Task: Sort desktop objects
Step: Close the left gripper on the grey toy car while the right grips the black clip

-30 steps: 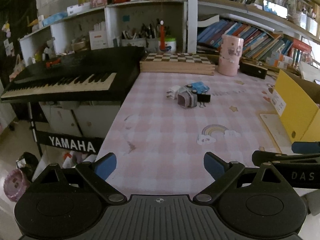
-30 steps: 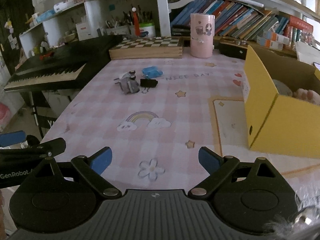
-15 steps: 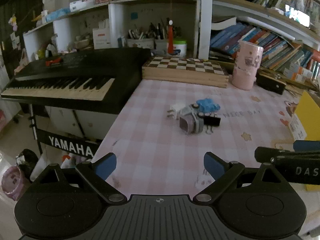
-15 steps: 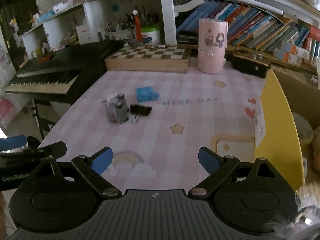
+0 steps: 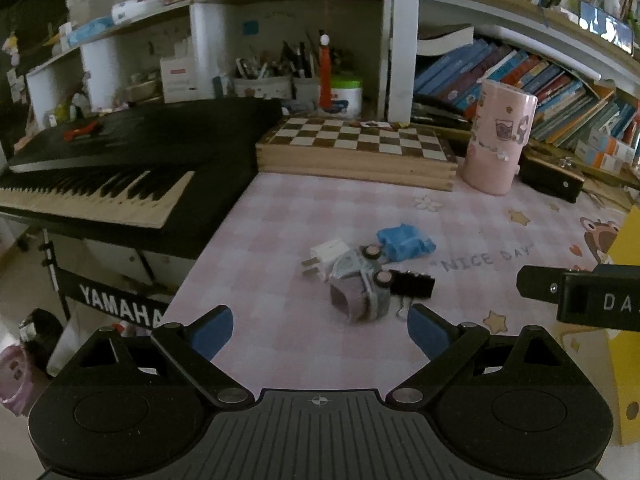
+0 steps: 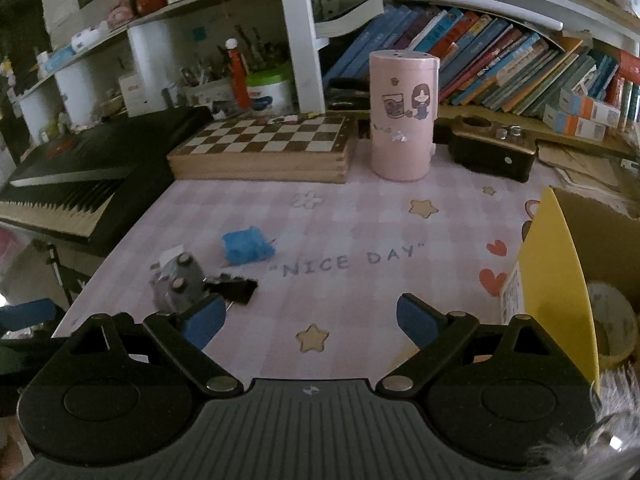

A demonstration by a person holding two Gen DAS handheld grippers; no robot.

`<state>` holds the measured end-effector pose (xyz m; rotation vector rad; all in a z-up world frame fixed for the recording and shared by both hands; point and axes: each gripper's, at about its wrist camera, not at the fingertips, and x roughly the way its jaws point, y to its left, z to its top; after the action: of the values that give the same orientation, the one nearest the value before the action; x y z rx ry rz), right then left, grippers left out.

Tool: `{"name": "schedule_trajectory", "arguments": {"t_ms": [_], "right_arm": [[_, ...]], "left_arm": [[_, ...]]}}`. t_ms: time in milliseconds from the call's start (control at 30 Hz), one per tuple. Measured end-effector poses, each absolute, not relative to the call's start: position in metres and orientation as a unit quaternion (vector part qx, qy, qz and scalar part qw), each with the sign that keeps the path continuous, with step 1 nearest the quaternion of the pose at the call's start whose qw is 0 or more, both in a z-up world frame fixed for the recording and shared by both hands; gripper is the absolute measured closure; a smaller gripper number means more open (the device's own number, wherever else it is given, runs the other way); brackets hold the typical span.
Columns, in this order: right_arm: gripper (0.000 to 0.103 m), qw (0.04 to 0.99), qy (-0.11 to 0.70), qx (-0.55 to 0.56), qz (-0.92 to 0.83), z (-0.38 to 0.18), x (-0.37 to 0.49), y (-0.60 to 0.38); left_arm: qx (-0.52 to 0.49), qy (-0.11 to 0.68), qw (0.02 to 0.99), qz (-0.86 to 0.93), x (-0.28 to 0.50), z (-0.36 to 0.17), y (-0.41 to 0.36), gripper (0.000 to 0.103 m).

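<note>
A small cluster lies on the pink checked mat: a grey toy car (image 5: 358, 286) (image 6: 178, 284) on its side, a white plug (image 5: 326, 256), a blue toy (image 5: 405, 241) (image 6: 246, 245) and a black binder clip (image 5: 412, 283) (image 6: 232, 290). My left gripper (image 5: 320, 330) is open and empty, just short of the car. My right gripper (image 6: 308, 318) is open and empty, its left fingertip (image 6: 202, 320) beside the clip. The right gripper's body (image 5: 580, 298) shows at the left view's right edge.
A yellow box (image 6: 560, 280) stands at the right with a tape roll (image 6: 612, 320) inside. A chessboard box (image 6: 264, 148), a pink canister (image 6: 402, 116) and a black case (image 6: 490, 152) line the back. A Yamaha keyboard (image 5: 100, 172) borders the table's left edge.
Both grippers have moved forward over the mat toward the cluster, which now looms larger and nearer the fingertips. Both stay open. The objects have not moved.
</note>
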<state>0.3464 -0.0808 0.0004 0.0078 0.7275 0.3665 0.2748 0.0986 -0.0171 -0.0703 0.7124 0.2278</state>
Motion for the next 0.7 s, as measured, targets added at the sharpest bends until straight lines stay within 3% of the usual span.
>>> {"name": "schedule_trajectory", "arguments": {"t_ms": [433, 700], "right_arm": [[0.009, 0.914, 0.366, 0.01, 0.175, -0.01, 0.374, -0.084], [0.01, 0.912, 0.369, 0.007, 0.177, -0.011, 0.381, -0.084]], "left_arm": [[-0.031, 0.358, 0.927, 0.106, 0.313, -0.037, 0.088, 0.009], [-0.067, 0.381, 0.916, 0.106, 0.343, -0.057, 0.095, 0.043]]}}
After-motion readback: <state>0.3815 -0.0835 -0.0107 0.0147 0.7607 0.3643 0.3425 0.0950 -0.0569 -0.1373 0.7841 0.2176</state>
